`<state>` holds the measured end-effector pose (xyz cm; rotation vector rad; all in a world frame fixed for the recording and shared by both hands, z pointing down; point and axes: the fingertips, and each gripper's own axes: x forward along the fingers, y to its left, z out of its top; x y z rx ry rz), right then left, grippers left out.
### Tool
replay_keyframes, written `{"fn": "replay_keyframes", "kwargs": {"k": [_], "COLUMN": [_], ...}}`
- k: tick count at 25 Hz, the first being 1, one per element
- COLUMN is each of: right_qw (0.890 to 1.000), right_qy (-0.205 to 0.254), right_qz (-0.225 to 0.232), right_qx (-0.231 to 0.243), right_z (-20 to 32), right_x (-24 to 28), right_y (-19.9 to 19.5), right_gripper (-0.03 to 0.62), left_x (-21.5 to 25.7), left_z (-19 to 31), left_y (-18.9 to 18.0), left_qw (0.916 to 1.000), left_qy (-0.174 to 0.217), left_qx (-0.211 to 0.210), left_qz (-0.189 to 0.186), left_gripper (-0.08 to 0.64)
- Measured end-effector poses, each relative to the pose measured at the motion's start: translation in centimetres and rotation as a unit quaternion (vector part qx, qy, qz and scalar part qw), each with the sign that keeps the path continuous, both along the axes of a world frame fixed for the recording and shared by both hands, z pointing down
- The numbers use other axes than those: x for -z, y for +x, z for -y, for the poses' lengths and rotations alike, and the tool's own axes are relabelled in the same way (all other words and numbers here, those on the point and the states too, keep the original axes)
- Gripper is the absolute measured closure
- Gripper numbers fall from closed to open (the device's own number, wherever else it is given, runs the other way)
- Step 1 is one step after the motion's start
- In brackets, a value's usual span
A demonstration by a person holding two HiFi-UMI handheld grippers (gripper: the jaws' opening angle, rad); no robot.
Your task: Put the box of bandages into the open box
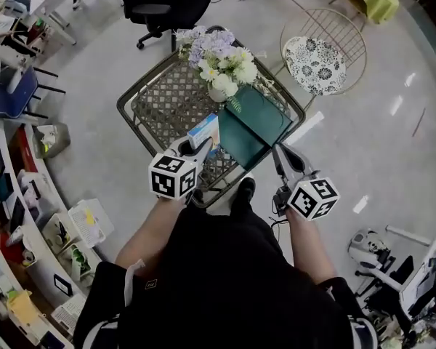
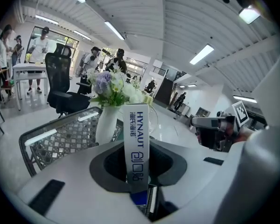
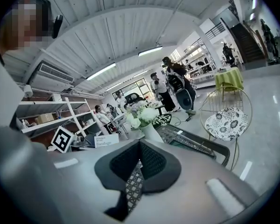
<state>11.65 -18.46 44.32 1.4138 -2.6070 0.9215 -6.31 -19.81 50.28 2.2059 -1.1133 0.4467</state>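
Plainly, the left gripper (image 2: 137,164) clamps the box of bandages (image 2: 136,134), its lower end hidden between the jaws; the right gripper (image 3: 138,166) has its jaws together, empty.

Bright, even overhead light, fisheye-warped edges

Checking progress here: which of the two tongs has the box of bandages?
The left tongs, clamped on the white-and-blue box of bandages; the right tongs are shut on nothing.
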Motion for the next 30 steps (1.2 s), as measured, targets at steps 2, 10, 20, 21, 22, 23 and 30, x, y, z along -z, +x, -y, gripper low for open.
{"fn": "replay_keyframes", "kwargs": {"k": [2,10,20,21,22,23,30], "right_qw": [1.0,0.996,0.993,0.992,0.992,0.992,0.991], "right_qy": [-0.013,-0.071,-0.107,-0.11,-0.113,-0.116,-0.128], "right_qz": [0.003,-0.002,-0.001,-0.001,-0.001,-0.001,0.002], "right_qx": [0.012,0.048,0.058,0.057,0.055,0.053,0.043], "right_z": [0.5,0.7,-0.3,-0.4,-0.7,-0.9,-2.1], "right_x": [-1.3,-5.9,-9.2,-9.4,-9.7,-9.9,-10.4], "right_y": [0.8,2.6,0.7,0.6,0.5,0.4,0.4], "right_gripper": [0.583,0.583,0.583,0.583,0.583,0.583,0.583], "left_x": [-1.7,-8.6,-15.5,-15.8,-16.0,-16.2,-18.2], "left_z": [0.2,-0.3,-0.5,-0.2,0.0,0.3,0.7], "left_y": [1.1,5.2,6.9,6.8,6.8,6.8,5.9], "left_qw": [0.9998,0.9951,0.9915,0.9916,0.9919,0.9923,0.9896], "left_qy": [-0.019,-0.092,-0.129,-0.127,-0.125,-0.122,-0.116], "left_qx": [0.01,0.037,0.019,0.02,0.019,0.018,-0.003], "left_qz": [0.003,-0.005,0.004,0.002,0.003,0.01,0.085], "left_gripper": [0.477,0.477,0.474,0.473,0.471,0.468,0.377]}}
